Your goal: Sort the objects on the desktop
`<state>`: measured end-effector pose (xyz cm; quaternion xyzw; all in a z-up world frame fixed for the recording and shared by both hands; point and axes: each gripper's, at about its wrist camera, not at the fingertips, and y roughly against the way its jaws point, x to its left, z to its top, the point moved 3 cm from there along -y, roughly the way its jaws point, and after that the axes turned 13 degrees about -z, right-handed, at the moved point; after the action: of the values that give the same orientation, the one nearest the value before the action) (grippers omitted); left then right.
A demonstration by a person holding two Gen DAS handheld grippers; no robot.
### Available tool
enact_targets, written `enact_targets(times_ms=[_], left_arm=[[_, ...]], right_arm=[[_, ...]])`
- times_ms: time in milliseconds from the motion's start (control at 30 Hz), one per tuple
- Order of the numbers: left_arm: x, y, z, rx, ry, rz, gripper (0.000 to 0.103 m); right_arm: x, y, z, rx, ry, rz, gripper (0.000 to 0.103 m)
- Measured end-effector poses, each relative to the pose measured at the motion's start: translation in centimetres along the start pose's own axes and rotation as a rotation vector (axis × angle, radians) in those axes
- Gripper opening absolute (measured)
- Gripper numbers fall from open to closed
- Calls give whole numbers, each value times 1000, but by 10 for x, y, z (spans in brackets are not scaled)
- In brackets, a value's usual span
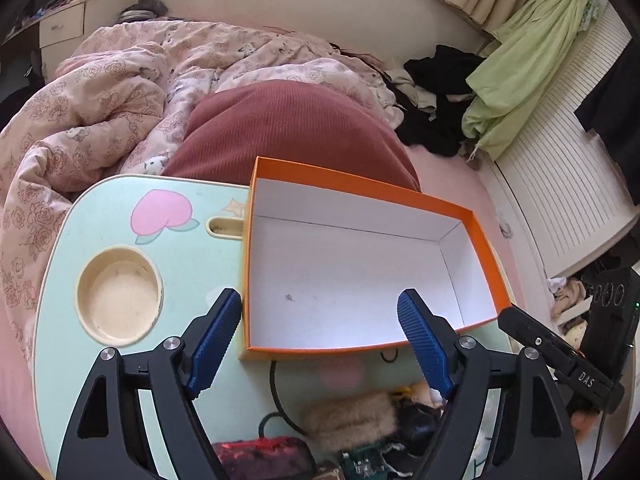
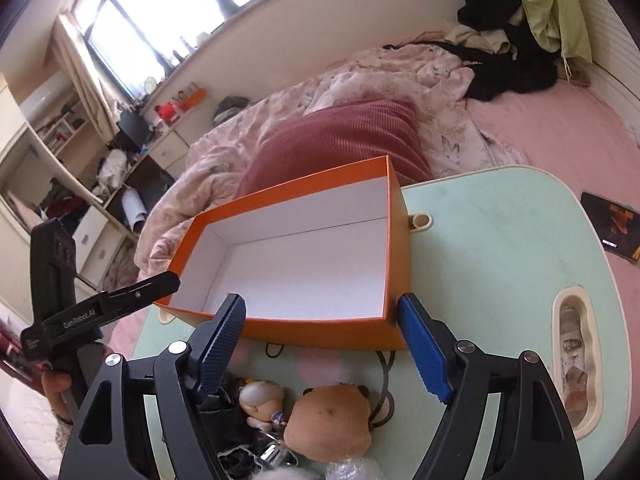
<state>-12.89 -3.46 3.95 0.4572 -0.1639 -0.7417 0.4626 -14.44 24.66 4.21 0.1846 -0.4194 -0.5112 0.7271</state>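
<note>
An empty orange box (image 1: 486, 246) with a white inside stands on a mint-green lap table (image 1: 188, 248); it also shows in the right wrist view (image 2: 394, 240). My left gripper (image 1: 320, 320) is open and empty, hovering over the box's near edge. My right gripper (image 2: 320, 320) is open and empty, above the box's near wall. Below it lie a tan plush toy (image 2: 330, 420), a small figurine (image 2: 262, 396) and a black cable (image 2: 384, 364). In the left wrist view a furry tan item (image 1: 352, 416), a dark red case (image 1: 260, 456) and a green circuit board (image 1: 362, 464) lie near the front.
The table (image 2: 500, 248) stands on a bed with a pink floral duvet (image 1: 100, 96) and a red corduroy cushion (image 1: 288, 124). The table has a round cup recess (image 1: 120, 296) and a slot tray (image 2: 576, 360). A phone (image 2: 610, 226) lies at the table's right.
</note>
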Motion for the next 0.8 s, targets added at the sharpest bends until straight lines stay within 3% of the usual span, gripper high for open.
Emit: enact_targets(times_ms=[133, 233, 300, 367, 433, 567, 633, 733, 800], left_arm=[[9, 18, 5, -27, 52, -77, 80], [4, 57, -5, -132, -3, -38, 81], [-5, 79, -27, -145, -80, 6, 81], [-14, 94, -59, -127, -160, 39, 81], [-21, 104, -93, -123, -228, 60, 81], [-23, 100, -150, -83, -298, 148, 81], [-22, 92, -167, -59, -309, 173, 81], [-17, 73, -179, -19, -303, 168, 81], [-18, 60, -183, -18, -336, 209, 86]], right_arm=[[-2, 9, 1, -30, -14, 2, 78], [2, 42, -14, -112, 42, -93, 78], [11, 66, -37, -161, 124, -148, 79], [16, 82, -64, -186, 187, -170, 89], [18, 90, -97, -177, 251, -174, 93], [18, 83, -147, -145, 363, -276, 93], [14, 77, -160, -134, 373, -281, 93], [7, 63, -165, -89, 335, -264, 93], [7, 54, -169, -74, 345, -301, 98]])
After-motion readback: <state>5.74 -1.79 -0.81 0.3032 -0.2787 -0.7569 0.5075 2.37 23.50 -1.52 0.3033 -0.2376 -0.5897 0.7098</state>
